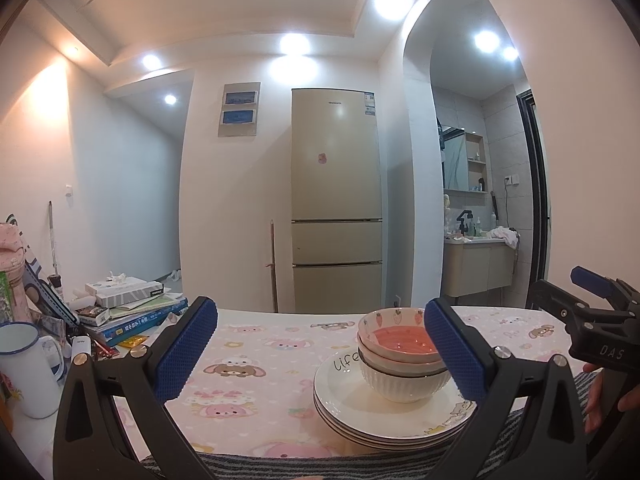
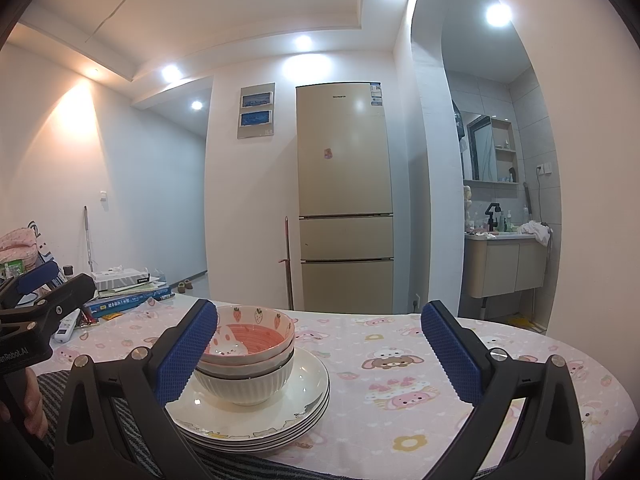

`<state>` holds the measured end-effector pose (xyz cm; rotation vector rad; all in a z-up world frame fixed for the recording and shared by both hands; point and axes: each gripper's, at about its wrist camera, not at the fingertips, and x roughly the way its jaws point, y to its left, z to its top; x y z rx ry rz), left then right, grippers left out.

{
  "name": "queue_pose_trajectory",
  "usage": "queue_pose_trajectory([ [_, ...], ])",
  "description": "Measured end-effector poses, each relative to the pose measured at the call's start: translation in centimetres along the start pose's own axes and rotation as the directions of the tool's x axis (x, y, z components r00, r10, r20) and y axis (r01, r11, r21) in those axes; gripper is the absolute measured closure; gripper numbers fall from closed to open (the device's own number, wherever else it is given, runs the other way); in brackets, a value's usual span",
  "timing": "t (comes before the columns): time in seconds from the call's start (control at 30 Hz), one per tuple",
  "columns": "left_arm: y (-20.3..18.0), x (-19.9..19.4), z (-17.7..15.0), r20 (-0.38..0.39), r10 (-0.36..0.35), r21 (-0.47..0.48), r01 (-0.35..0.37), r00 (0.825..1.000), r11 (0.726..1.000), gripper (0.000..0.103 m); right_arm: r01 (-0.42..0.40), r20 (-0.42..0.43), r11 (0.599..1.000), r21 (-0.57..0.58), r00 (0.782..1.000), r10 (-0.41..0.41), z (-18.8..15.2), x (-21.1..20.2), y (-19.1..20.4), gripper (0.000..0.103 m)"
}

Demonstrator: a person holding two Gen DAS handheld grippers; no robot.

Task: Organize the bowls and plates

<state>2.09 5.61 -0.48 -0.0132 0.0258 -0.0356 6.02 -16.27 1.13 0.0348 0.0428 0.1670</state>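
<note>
You held both grippers wide apart and empty, and the bowls (image 1: 402, 354) stacked on the plates (image 1: 384, 412) stood between them, right of your left gripper (image 1: 320, 354), left of your right gripper (image 2: 319, 354)

black grippers (image 1: 321, 354), blue textured pads (image 1: 185, 350), brass screws.

The right side of the stacked bowls (image 1: 400, 354) is hidden behind the left gripper's (image 1: 320, 354) right finger. The word on the top plate (image 1: 352, 404) is cut short by the bowls. The refrigerator (image 1: 336, 200) labels cannot be read.
</note>
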Motion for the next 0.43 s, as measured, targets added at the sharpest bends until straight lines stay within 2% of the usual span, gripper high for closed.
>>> queue_pose_trajectory([
  [0.43, 0.12, 0.25, -0.12, -0.005, -0.005, 0.003, 0.005, 1.0, 1.0, 0.0, 0.0, 0.0, 1.0, -0.001, 1.0, 0.0, 0.0, -0.01, -0.01, 0.0],
])
